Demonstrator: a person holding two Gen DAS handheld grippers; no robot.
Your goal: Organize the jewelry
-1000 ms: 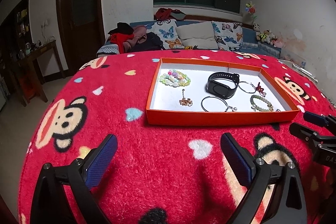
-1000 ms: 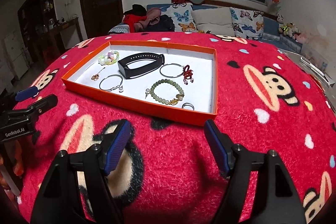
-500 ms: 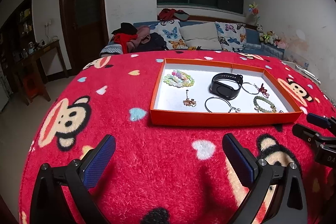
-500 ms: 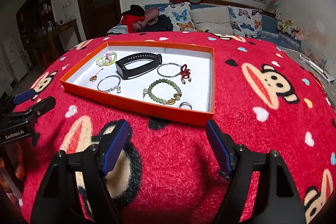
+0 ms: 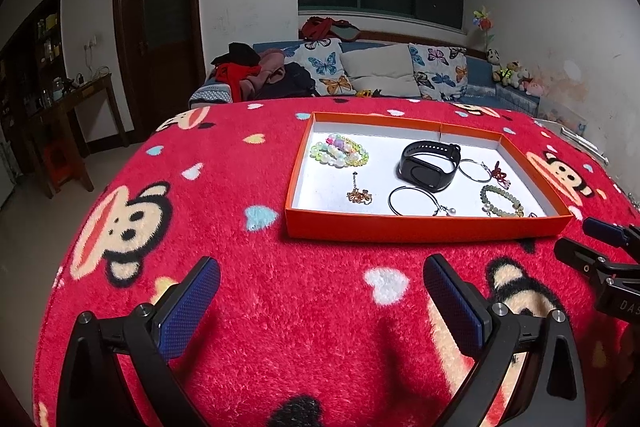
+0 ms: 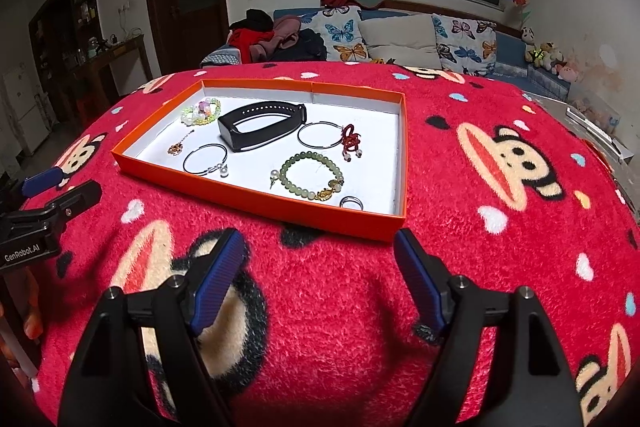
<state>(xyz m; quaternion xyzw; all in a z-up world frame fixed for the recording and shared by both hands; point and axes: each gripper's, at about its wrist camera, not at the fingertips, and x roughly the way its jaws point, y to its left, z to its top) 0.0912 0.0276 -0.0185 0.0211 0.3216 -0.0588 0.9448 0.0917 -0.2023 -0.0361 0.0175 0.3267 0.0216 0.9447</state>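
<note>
both sets of jaws stand wide apart and hold nothing; the left gripper [image 5: 320, 301] and the right gripper [image 6: 320, 273] hang low over the red monkey-print blanket [image 5: 280, 307] that covers the bench, short of the near wall of the orange tray [image 6: 256, 197]; all the jewelry lies ahead of the jaws inside that tray, each piece apart from the next; ahead and to the left of the right jaws lie the black wristband [image 6: 262, 127], the pastel bead bracelet [image 6: 201, 111], a small gold charm [image 6: 175, 148] and a thin bangle with a pearl [image 6: 206, 159]; straight ahead lie the green bead bracelet [image 6: 312, 177], a silver ring [image 6: 351, 203] just inside the near wall, and a hoop with a red tassel [image 6: 332, 137]; since the pieces already sit spread in the tray, this fits either a sorted tray or one about to be rearranged, and the pictures do not settle which; for any grasp here, the thin bangles and the ring look hard to pinch off a flat floor, so coming in from above with one fingertip inside a loop seems wise; the near wall could catch a low approach.
</note>
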